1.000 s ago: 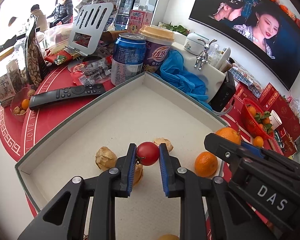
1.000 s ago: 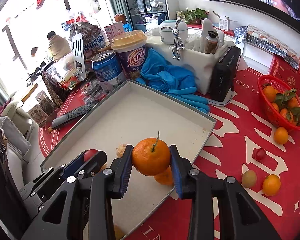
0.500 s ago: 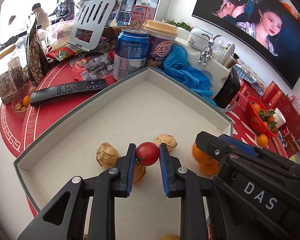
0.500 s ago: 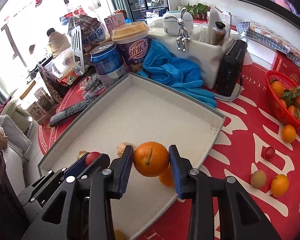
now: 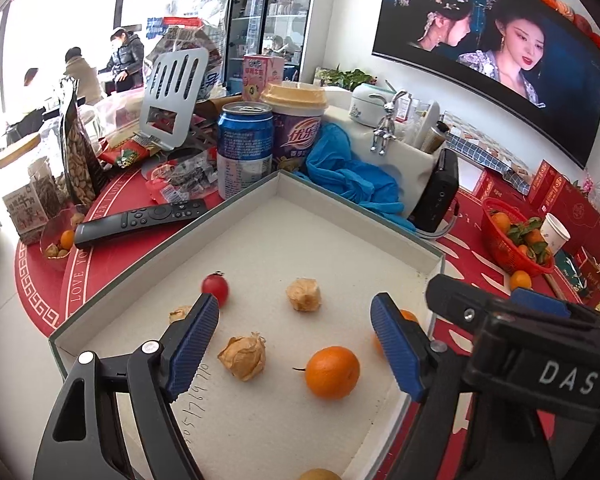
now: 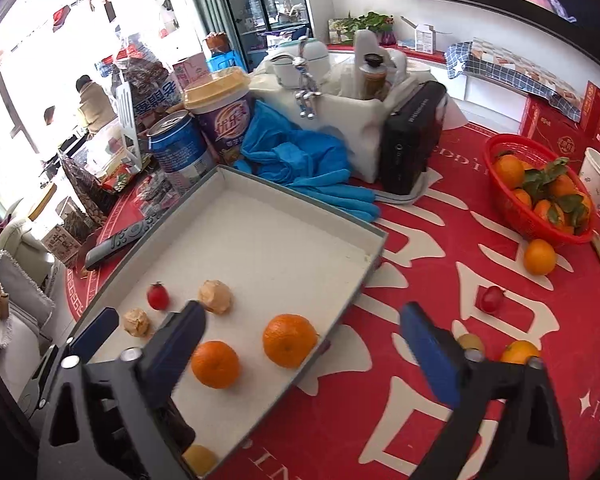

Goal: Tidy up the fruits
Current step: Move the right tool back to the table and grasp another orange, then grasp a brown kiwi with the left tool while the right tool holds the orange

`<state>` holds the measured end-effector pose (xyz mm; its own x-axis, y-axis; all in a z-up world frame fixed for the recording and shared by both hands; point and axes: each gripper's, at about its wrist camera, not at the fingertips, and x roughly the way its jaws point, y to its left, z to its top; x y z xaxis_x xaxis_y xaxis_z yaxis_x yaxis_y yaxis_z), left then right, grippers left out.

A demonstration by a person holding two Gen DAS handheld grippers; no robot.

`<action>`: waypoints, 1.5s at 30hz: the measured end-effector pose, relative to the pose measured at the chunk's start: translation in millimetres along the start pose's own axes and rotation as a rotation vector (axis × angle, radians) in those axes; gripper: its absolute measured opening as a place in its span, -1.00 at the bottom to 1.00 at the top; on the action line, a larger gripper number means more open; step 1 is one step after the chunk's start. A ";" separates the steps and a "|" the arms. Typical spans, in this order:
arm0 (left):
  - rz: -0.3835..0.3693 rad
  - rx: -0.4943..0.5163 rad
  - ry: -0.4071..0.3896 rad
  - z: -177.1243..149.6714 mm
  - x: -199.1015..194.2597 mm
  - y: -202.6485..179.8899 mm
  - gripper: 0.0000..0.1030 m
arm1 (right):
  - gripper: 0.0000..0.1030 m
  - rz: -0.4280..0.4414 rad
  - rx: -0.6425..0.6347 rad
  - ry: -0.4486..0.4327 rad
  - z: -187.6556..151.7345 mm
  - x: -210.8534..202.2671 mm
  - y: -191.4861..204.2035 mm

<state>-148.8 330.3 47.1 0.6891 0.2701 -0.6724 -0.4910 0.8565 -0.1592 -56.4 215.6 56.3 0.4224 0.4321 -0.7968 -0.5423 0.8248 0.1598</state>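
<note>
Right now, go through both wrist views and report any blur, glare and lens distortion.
Left wrist view: mostly sharp; the windows at upper left blow out white; fisheye bends the tray edges and darkens the corners. Right wrist view: the right gripper fingers smear with motion as its jaws open, nothing between them; the tray fruit stays crisp; the window side is overexposed too.

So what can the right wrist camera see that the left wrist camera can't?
Only the right wrist view shows the red fruit, greenish fruit and orange lying loose on the red cloth. Only the left wrist view shows the small dish of nuts. Both show the white tray, its cherry tomato, and the red basket.
</note>
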 end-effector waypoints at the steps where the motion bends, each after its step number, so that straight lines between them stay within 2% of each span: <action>1: -0.010 0.009 -0.009 -0.3 -2.4 -3.9 0.58 | 1.00 -0.020 0.006 -0.011 -1.6 -5.0 -6.9; 7: -0.143 0.100 -0.021 -7.2 -14.4 -34.4 0.59 | 1.00 -0.127 0.122 -0.064 -19.3 -38.3 -73.1; 11: -0.209 0.210 -0.022 -19.5 -22.0 -62.6 0.59 | 1.00 -0.212 0.177 -0.005 -45.5 -36.9 -121.8; 14: -0.279 0.270 0.015 -29.9 -22.0 -83.2 0.59 | 1.00 -0.236 0.207 0.041 -67.0 -30.7 -146.3; 17: -0.306 0.316 0.055 -39.8 -18.4 -100.3 0.59 | 1.00 -0.245 0.212 0.058 -78.9 -26.6 -156.1; 21: -0.290 0.358 0.077 -49.1 -13.6 -113.0 0.59 | 1.00 -0.247 0.182 0.063 -82.8 -19.2 -153.2; 27: -0.291 0.346 0.123 -53.6 -3.0 -112.4 0.59 | 0.98 -0.285 0.108 0.036 -73.3 -3.5 -140.9; 31: -0.292 0.355 0.140 -56.3 1.6 -115.1 0.59 | 0.35 -0.278 0.081 0.007 -61.9 -1.2 -136.3; 33: -0.287 0.371 0.141 -58.5 2.3 -118.8 0.59 | 0.24 -0.271 0.074 0.005 -58.7 1.0 -135.6; 36: -0.288 0.388 0.140 -59.9 3.5 -125.9 0.59 | -0.29 -0.252 0.051 -0.009 -57.4 1.4 -133.0; 42: -0.314 0.433 0.152 -59.7 7.3 -146.4 0.59 | -0.29 -0.252 0.098 -0.009 -76.4 -18.0 -151.6; 45: -0.331 0.443 0.187 -55.7 14.6 -158.6 0.58 | -0.29 -0.265 0.142 0.001 -94.4 -37.0 -169.0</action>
<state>-90.6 174.0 22.2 0.6427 -0.0912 -0.7607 0.0319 0.9952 -0.0924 -48.9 25.9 3.7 0.5352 0.1943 -0.8220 -0.3057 0.9518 0.0259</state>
